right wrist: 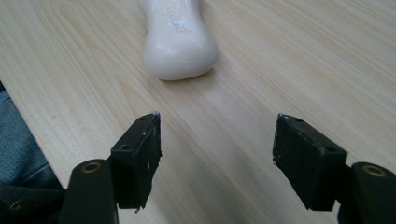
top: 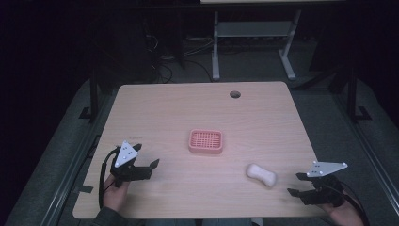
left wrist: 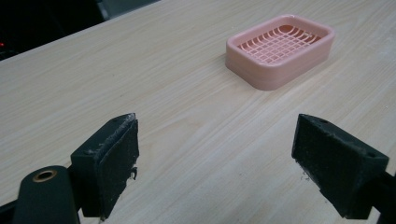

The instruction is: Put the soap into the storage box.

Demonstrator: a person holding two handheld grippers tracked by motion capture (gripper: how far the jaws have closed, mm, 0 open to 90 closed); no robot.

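Approach step: my right claw (right wrist: pixel 217 158), jaws apart & empty, soap (right wrist: pixel 180 39) just ahead; next, reach fwd & clamp. Left claw (left wrist: pixel 215 163) apart too.

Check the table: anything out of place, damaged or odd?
One thing: the white soap bar lies bare on the table, apart from the empty pink soap dish. The right gripper sits open just short of the bar; the left gripper is open too. Nothing spilled or broken.
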